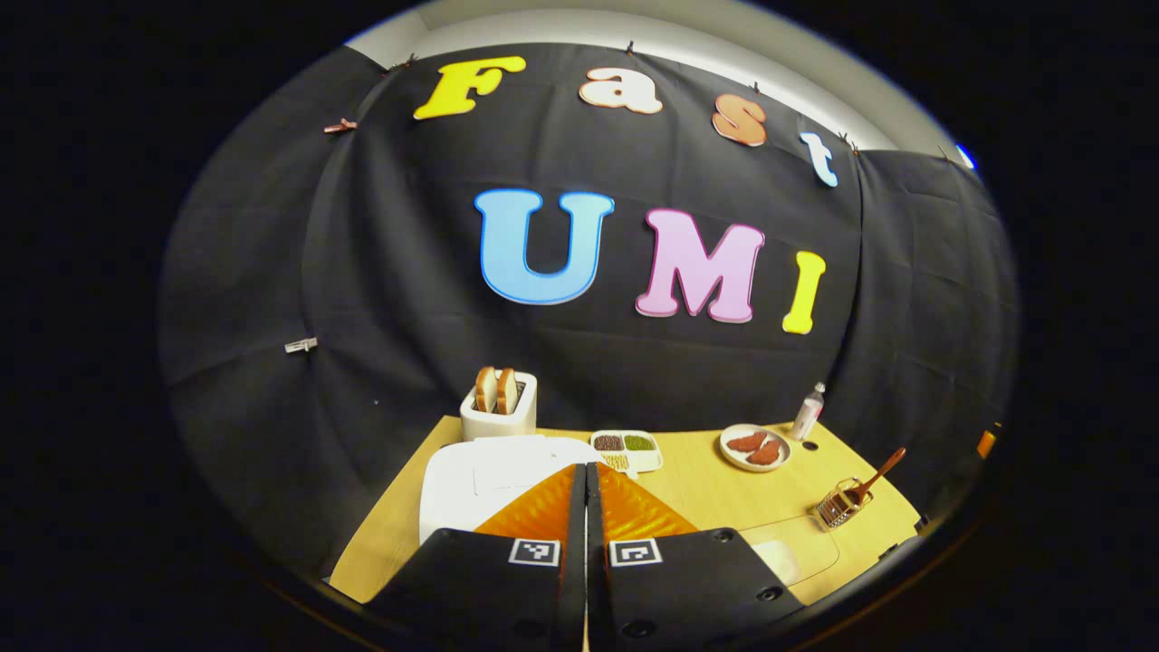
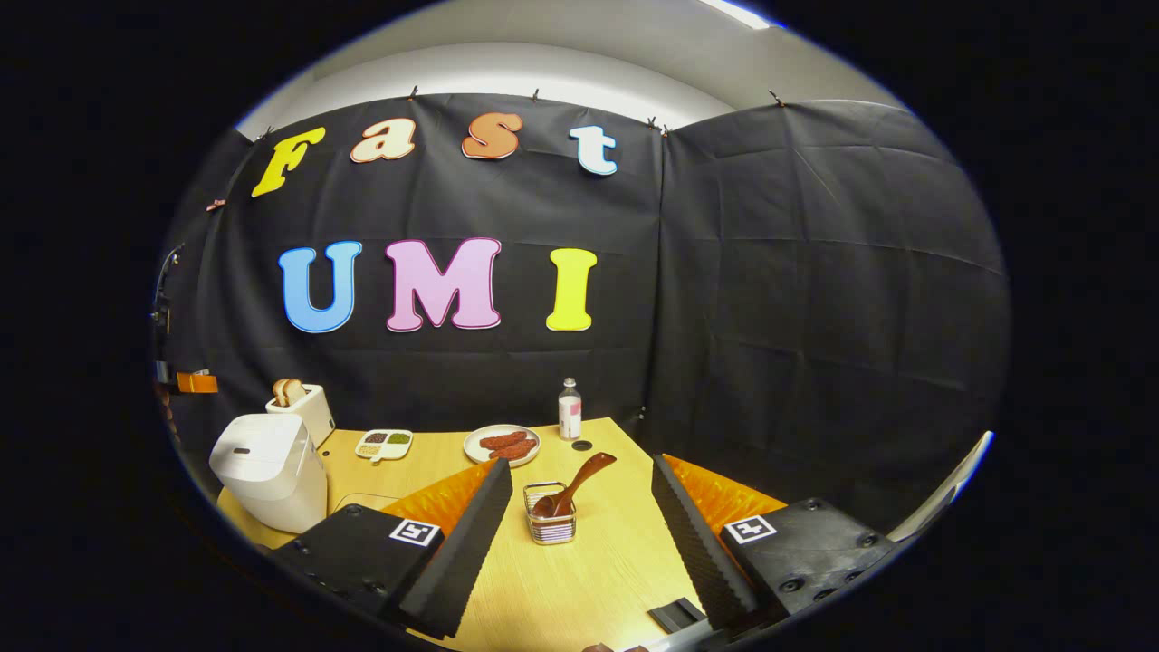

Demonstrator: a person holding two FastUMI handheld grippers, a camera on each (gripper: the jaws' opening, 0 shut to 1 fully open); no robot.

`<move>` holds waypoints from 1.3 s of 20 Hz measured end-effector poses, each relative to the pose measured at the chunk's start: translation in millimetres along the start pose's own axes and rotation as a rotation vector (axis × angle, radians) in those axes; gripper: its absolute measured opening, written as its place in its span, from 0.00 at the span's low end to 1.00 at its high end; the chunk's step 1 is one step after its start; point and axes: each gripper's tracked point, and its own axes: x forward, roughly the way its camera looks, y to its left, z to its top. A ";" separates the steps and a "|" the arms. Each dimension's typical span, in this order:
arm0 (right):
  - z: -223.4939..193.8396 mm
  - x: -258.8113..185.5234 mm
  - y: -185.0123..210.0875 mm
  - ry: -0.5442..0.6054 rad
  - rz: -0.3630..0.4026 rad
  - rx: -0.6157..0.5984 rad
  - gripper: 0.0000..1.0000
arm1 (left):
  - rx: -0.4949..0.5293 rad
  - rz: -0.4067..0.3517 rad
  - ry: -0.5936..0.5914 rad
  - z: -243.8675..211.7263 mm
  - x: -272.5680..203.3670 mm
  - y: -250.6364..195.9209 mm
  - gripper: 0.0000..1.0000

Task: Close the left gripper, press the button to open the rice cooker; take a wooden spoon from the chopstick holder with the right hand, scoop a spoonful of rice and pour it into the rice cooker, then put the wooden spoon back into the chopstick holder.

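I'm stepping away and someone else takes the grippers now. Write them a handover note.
Left gripper: shut, empty, held above the cooker, aimed at its lid.
Right gripper: open, empty, lined up on the holder ahead of it, not touching.
Cooker: lid down, at the table's left end in front of the toaster.
Spoon: in the holder, handle leaning up to the right.
Grain tray: past the cooker, beside the plate.
Done: left gripper closed.
Left: press the button, take the spoon, scoop rice, pour it in, return the spoon.
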 end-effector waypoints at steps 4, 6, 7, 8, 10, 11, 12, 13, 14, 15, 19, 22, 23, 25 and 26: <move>-7.0 -13.2 -5.4 0.019 -0.022 -0.001 0.98 | -0.038 -0.011 0.144 -44.8 23.7 6.7 0.06; -11.3 -16.6 -6.5 0.030 -0.032 0.002 0.98 | -0.072 0.003 0.184 -60.4 31.0 11.4 0.06; -12.7 -18.9 -7.1 0.035 -0.036 0.004 0.98 | -0.082 0.013 0.206 -67.9 35.7 14.1 0.05; -14.5 -20.9 -6.6 0.041 -0.038 0.007 0.98 | -0.087 0.022 0.225 -75.2 39.2 16.5 0.05; -15.5 -23.2 -5.0 0.046 -0.041 0.010 0.98 | -0.098 0.028 0.266 -89.2 43.8 17.9 0.05; -15.1 -24.5 -5.0 0.044 -0.044 0.007 0.98 | -0.092 0.027 0.277 -94.4 45.6 16.6 0.06; -14.7 -25.8 -4.6 0.041 -0.045 0.003 0.98 | -0.079 0.030 0.284 -98.4 44.9 16.2 0.06; -15.0 -27.1 -4.2 0.041 -0.044 -0.002 0.98 | -0.059 0.030 0.265 -95.0 44.7 16.8 0.06; -16.6 -28.0 -3.0 0.042 -0.044 -0.005 0.98 | -0.044 0.033 0.265 -99.7 45.0 17.4 0.06; -17.5 -29.4 -2.3 0.045 -0.043 -0.005 0.98 | -0.030 0.038 0.253 -99.0 46.4 18.5 0.06; -23.6 -33.1 6.4 0.057 -0.025 -0.004 0.98 | -0.111 0.041 0.244 -106.3 48.6 20.8 0.06; -28.0 -36.3 16.4 0.070 0.002 -0.019 0.98 | -0.178 0.020 0.229 -104.0 44.7 19.8 0.07; -24.0 -37.7 18.6 0.061 0.012 -0.019 0.98 | -0.174 0.020 0.228 -101.1 44.0 20.1 0.06; -18.4 -39.6 23.1 0.053 0.028 -0.022 0.98 | -0.145 0.025 0.154 -78.5 34.9 18.3 0.06; -17.9 -39.5 24.2 0.049 0.031 -0.022 0.98 | -0.125 0.032 0.101 -59.4 27.7 17.8 0.06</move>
